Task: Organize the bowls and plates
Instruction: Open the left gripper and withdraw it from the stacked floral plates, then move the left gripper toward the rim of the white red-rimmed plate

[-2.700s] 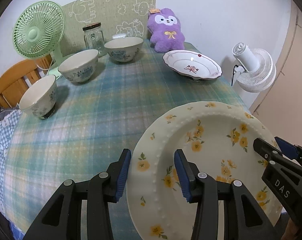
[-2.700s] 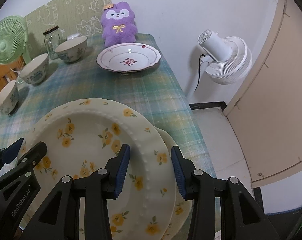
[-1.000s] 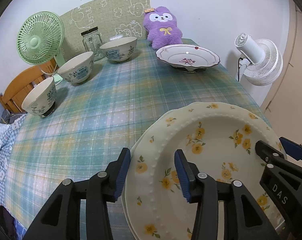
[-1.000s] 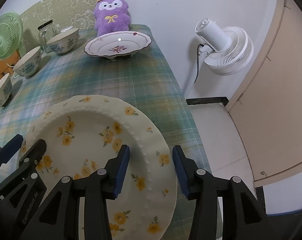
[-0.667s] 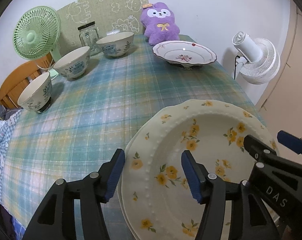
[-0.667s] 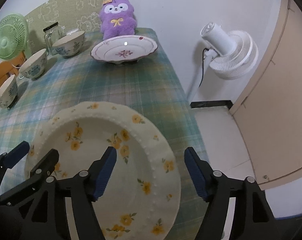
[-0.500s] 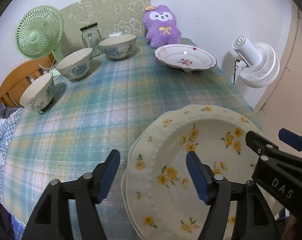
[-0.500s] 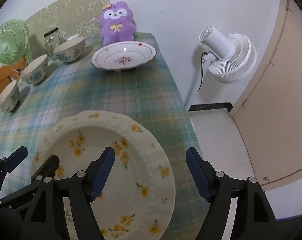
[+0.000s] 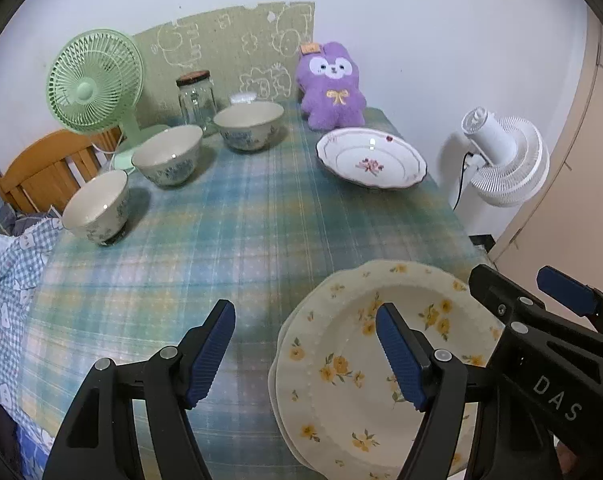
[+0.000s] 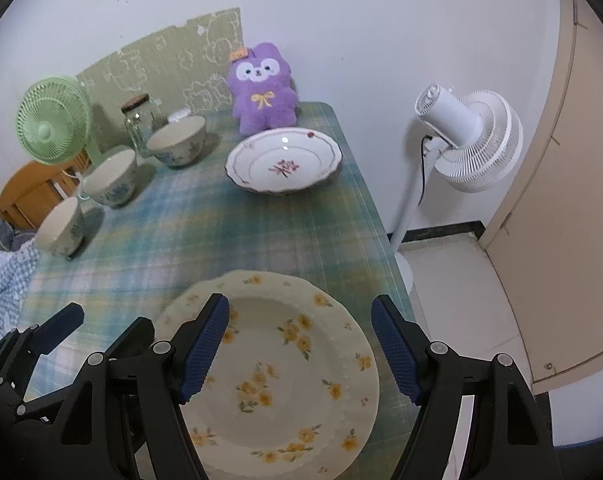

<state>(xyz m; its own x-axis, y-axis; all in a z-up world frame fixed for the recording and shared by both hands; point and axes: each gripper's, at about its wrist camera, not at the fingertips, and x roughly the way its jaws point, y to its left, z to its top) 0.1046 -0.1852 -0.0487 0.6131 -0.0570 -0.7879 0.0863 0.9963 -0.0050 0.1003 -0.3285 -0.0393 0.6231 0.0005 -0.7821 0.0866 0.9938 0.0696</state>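
Left wrist view: second plate (image 9: 282,384) beneath.

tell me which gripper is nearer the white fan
Right. The right gripper hangs over the yellow-flower plate on the table's fan-side edge, with the white fan beyond it. The left gripper is at the plate's other side, farther away.

My bench (image 9: 261,216) wears a blue-green plaid cloth. Nearest me, two yellow-flowered plates (image 9: 341,368) sit stacked. Farther back lies a pink-flowered plate (image 9: 371,163), with a purple plush bunny (image 9: 333,88) just behind it. Three bowls (image 9: 169,160) run in a row along the left, ending near a glass jar (image 9: 196,98) and a green fan (image 9: 95,80).
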